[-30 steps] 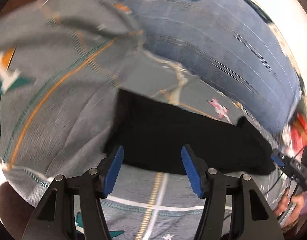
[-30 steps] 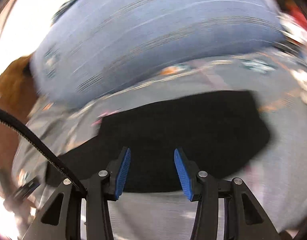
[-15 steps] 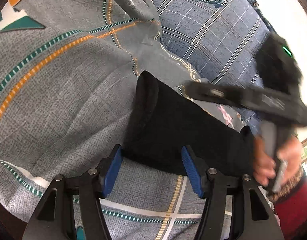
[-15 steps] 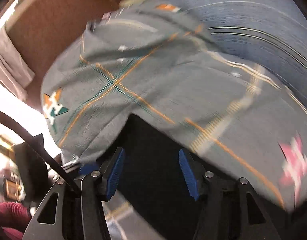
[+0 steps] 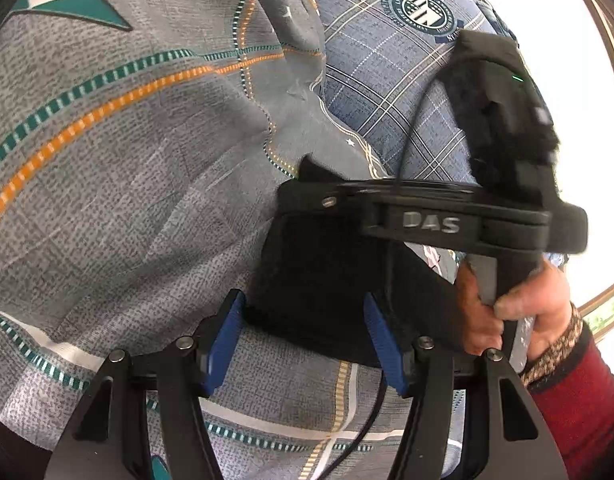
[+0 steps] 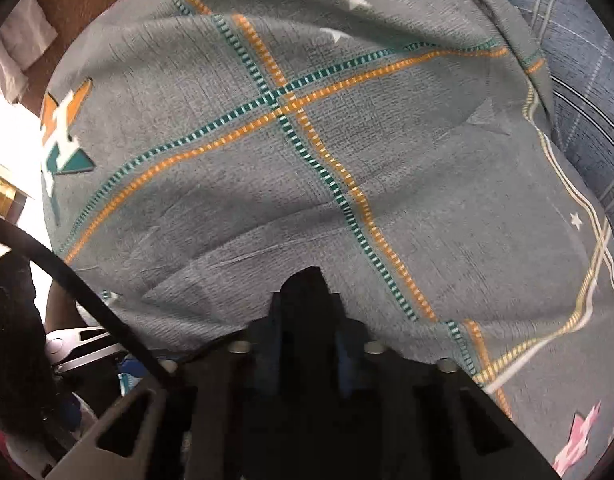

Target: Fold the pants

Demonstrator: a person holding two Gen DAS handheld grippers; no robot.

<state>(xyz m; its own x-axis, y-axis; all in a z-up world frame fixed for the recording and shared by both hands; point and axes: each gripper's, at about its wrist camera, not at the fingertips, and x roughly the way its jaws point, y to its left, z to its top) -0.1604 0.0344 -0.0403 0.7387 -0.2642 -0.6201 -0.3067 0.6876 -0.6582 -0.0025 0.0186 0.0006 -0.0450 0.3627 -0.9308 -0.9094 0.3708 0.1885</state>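
Spreading across both views, a grey bedsheet [image 5: 139, 184] crossed by orange and teal dashed lines carries the black pants [image 5: 327, 280], folded into a dark, plain, thick slab lying just short of the blue plaid pillow [image 5: 391, 92] at the sheet's far edge. The pillow bears a round navy crest whose lettering is too small to read. The right gripper [image 5: 307, 200], gripped by a bare hand [image 5: 507, 312] in a red sleeve, reaches across the pants and hides their far part; raised letters on its body read "DAS". Whether its jaws are closed cannot be told, the right wrist view being dark and blurred there. The left gripper [image 5: 303, 340] stands wide, its blue pads [image 5: 223, 340] flanking the near edge of the pants without touching.
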